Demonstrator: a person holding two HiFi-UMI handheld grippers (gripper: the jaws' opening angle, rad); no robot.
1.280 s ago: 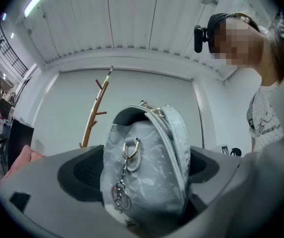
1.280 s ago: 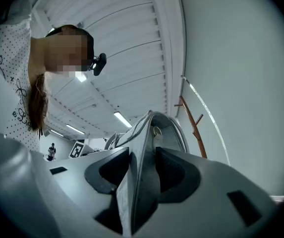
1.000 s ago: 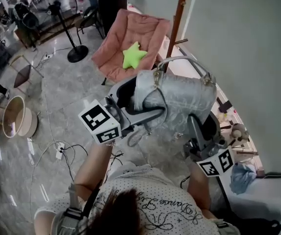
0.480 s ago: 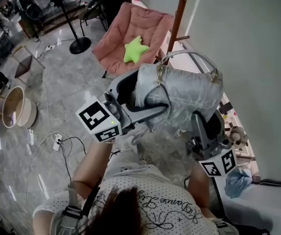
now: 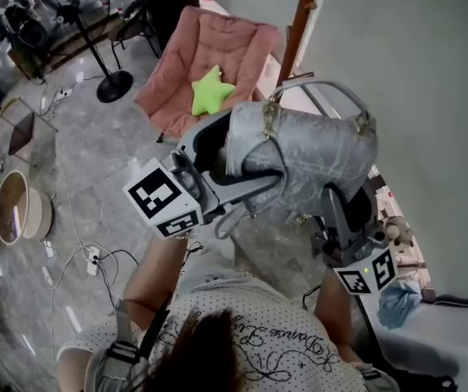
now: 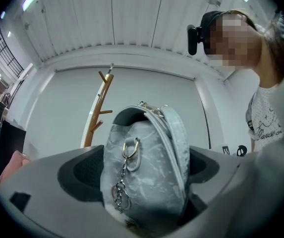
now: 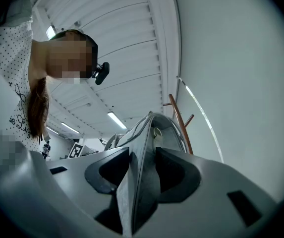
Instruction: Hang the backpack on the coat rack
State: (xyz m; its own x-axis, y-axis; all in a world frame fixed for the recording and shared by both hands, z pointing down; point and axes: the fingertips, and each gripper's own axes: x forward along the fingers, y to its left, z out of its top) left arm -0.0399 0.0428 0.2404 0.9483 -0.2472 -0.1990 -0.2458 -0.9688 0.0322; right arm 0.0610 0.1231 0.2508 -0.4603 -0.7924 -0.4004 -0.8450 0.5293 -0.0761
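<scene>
Backpack (image 5: 307, 158), clamped in my left gripper (image 5: 235, 171) and right gripper (image 5: 346, 204), needs its handle (image 5: 315, 84) looped over the coat rack (image 5: 299, 23).

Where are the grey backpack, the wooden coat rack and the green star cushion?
backpack (image 5: 315, 152), head view, its grey side
coat rack (image 5: 298, 23), head view, its wooden pole
star cushion (image 5: 211, 91), head view, its middle

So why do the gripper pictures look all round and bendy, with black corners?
Left gripper view: the wide-angle lens curves straight things like the coat rack and leaves the corners black, while the backpack looks sharp. Right gripper view: same round bend, and the ceiling lamps glare white. Head view: much less bend, with soft, even light.
</scene>
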